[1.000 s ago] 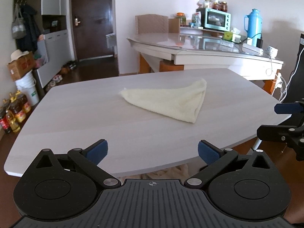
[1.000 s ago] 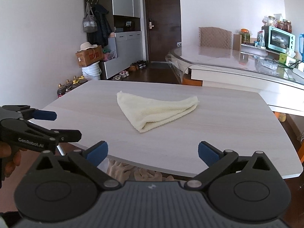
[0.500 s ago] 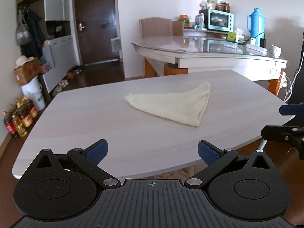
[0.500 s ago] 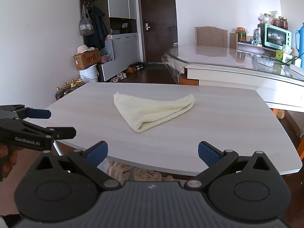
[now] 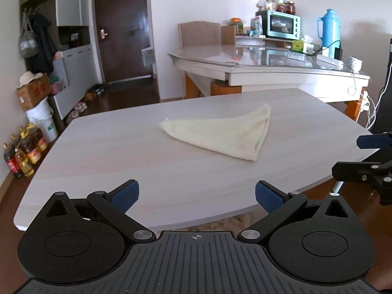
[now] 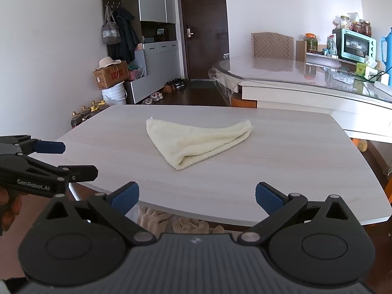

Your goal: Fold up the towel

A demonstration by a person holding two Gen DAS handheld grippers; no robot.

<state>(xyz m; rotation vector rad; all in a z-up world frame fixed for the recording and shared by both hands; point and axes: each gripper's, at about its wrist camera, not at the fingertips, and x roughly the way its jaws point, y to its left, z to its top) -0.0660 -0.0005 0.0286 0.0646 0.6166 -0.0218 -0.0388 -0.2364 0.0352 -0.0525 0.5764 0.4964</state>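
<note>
Left wrist view shows the left gripper (image 5: 197,192) released, its blue-padded fingers spread wide and empty at the lower middle of the frame, back from the near edge of the pale wood-grain bench (image 5: 122,161). The cream terry-cloth towel (image 5: 220,132) lies at the centre of the frame, flat on the bench, already doubled into a triangle with layered edges visible at its right and near points. The right gripper (image 6: 197,192) is likewise released and holds nothing; in the right wrist view the towel sits at centre, well apart from both grippers.

Judgement: the fold appears largely done, and both grippers stand clear of the cloth. If a further fold is intended, the stacked layers at one point should be pinched together so none slips, carried low across to the opposite point, and laid down with edges matched before release. A grasp taking only the top layer would undo the existing fold.

Containers: a white plastic bucket (image 5: 41,120) stands on the floor at the left of the frame with a brown cardboard box (image 5: 33,93) resting on it and a straw hat on the box; their contents cannot be seen. Lidded glass jars (image 5: 285,7) sit atop a teal toaster oven (image 5: 281,24) at upper right; their contents cannot be identified.
</note>
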